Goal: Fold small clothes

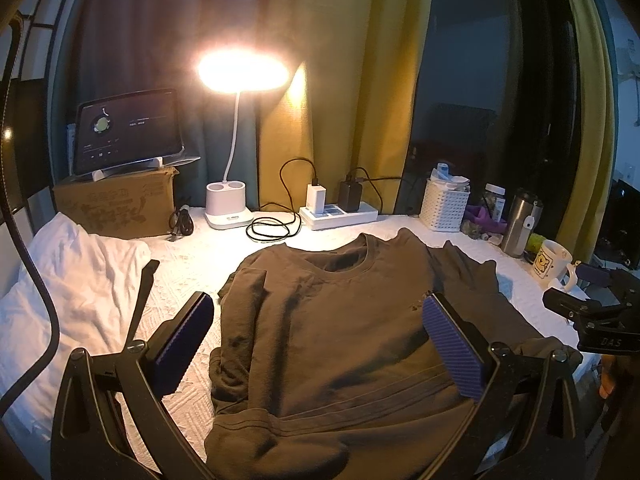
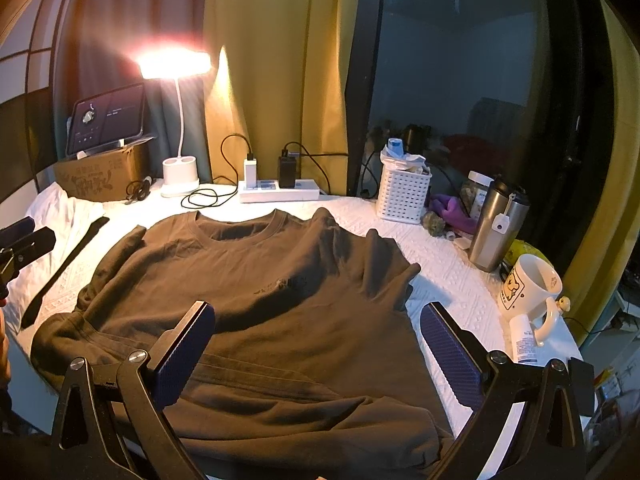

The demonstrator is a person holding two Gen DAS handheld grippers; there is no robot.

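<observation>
Hem nearest, shirt flat, front up. Left gripper and right gripper spread, empty. Best: pinch one sleeve edge, fold inward without bunching.

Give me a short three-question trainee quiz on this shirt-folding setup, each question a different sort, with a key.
1. True or false: the left claw is shut on the brown shirt.
2. Multiple choice: what stands right beside the steel tumbler? A) a white mug with a cartoon print B) a tablet C) a cardboard box
3. Fill in: the lit desk lamp stands between the cardboard box and the white ____ with chargers plugged in.

Key: 1 false, both the left and the right claw are open above the shirt; 2 A; 3 power strip.
</observation>
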